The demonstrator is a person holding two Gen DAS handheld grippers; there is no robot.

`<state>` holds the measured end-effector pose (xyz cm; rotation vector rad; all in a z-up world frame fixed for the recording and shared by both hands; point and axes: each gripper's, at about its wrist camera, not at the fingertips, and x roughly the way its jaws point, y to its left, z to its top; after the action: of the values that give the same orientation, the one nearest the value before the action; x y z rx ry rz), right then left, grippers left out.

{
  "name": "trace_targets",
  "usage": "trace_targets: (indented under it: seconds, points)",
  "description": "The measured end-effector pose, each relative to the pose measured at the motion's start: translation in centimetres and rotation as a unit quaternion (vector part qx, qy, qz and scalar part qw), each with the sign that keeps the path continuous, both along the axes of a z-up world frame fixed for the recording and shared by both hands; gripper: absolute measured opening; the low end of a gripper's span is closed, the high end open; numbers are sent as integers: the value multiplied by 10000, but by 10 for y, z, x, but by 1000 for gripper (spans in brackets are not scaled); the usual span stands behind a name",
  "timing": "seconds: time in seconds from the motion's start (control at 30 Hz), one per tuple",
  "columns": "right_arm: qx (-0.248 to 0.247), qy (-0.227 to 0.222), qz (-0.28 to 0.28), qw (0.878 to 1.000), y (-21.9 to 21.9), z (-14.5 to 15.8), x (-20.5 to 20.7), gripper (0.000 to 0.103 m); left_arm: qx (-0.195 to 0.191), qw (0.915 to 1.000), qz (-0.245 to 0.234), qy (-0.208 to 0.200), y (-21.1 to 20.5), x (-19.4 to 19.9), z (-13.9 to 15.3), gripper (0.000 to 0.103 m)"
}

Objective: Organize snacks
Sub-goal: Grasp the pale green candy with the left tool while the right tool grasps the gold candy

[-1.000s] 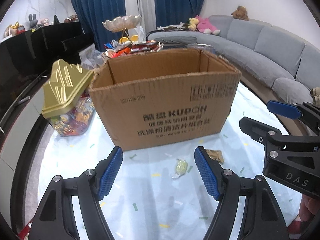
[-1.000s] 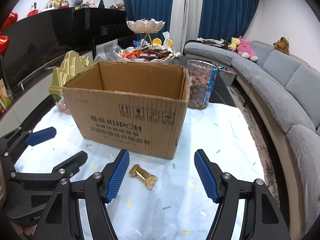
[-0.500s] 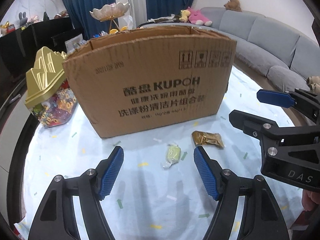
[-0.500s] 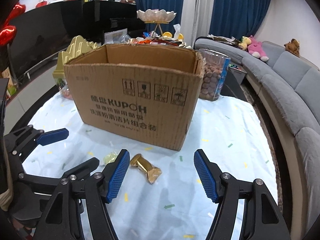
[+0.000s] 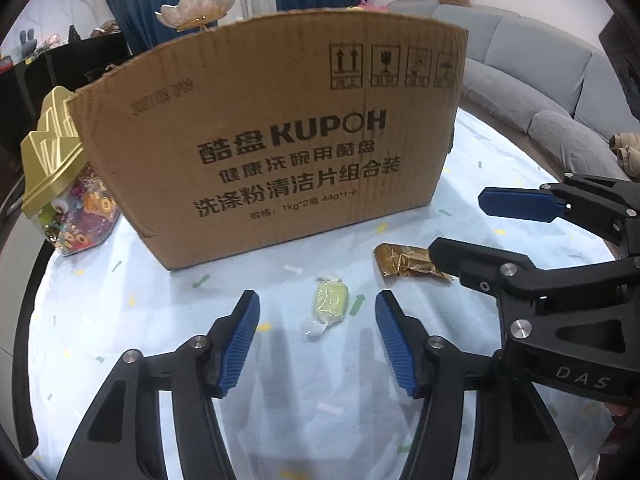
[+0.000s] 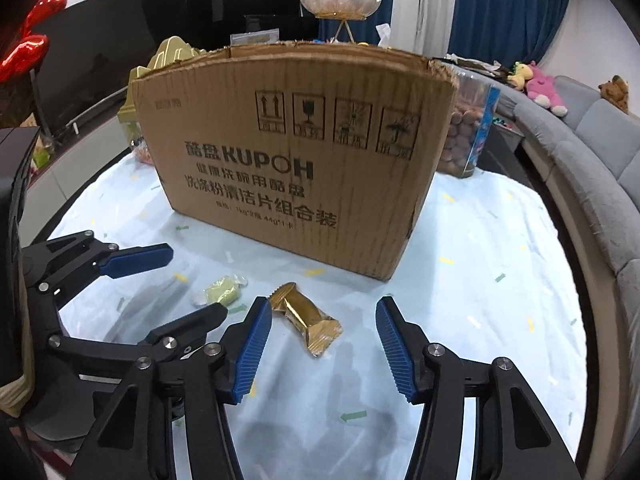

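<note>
As each candy lay at twelve o'clock between its fingers, the left gripper [image 5: 316, 316] straddled the green candy [image 5: 329, 305] and the right gripper [image 6: 322, 322] the gold candy [image 6: 306, 320], jaws closing but not yet gripping, before the cardboard box [image 5: 276, 148].

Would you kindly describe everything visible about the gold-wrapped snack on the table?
The gold snack is a small oblong piece in shiny, crinkled gold foil with flat crimped ends. It lies flat and unopened on the pale tablecloth, just before the cardboard box, apart from it. It sits between the right gripper fingers, nearer the left one; the jaws are closing but no pad visibly presses it.
</note>
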<state>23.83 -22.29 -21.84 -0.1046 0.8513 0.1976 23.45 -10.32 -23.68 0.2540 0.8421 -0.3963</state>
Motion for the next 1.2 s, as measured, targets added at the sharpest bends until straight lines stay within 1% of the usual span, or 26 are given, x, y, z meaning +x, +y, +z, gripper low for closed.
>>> trace_targets:
  seconds: [0.13, 0.23, 0.3, 0.43, 0.5, 0.57, 0.73, 0.77, 0.87, 0.93, 1.07, 1.1, 1.13, 1.2]
  points:
    - [78, 107, 63, 9999, -2, -7, 6, 56, 15, 10000, -37, 83, -3, 5, -6, 53]
    - [107, 179, 140, 9997, -3, -11, 10, 53, 33, 9999, -69, 127, -5, 8, -9, 50]
    - [112, 213, 194, 9995, -3, -14, 13, 53, 40, 9998, -103, 150, -6, 9, -12, 48]
    - [106, 265, 275, 9992, -4, -18, 16, 53, 53, 9997, -132, 194, -5, 9, -17, 47]
    - [110, 309, 318, 9990, -4, -21, 18, 50, 49, 9996, -136, 222, -4, 9, -19, 46]
    - [142, 374, 358, 9986, -3, -24, 21, 44, 47, 9996, -154, 226, -6, 11, -21, 45]
    - [371, 525, 382, 9972, -5, -30, 29, 44, 10, 9996, -193, 205, -6, 14, -21, 45]
    - [409, 558, 398, 9968, -5, -32, 30, 43, -11, 9996, -205, 205, -6, 14, -21, 45]
    - [447, 633, 438, 9960, -6, -33, 33, 40, -122, 9992, -291, 264, 0, 17, -21, 38]
    - [407, 645, 462, 9960, -6, -35, 33, 40, -129, 9992, -294, 258, 0, 19, -21, 30]
    - [157, 553, 600, 9965, 0, -36, 28, 40, -130, 9992, -287, 247, 1, 22, -22, 25]
    - [156, 540, 608, 9966, 1, -37, 27, 39, -124, 9992, -295, 241, 1, 22, -21, 23]
    - [147, 526, 595, 9967, 5, -38, 27, 34, -104, 9992, -302, 226, 0, 22, -21, 20]
    - [143, 510, 554, 9971, 6, -38, 27, 32, -83, 9993, -300, 212, -2, 21, -20, 20]
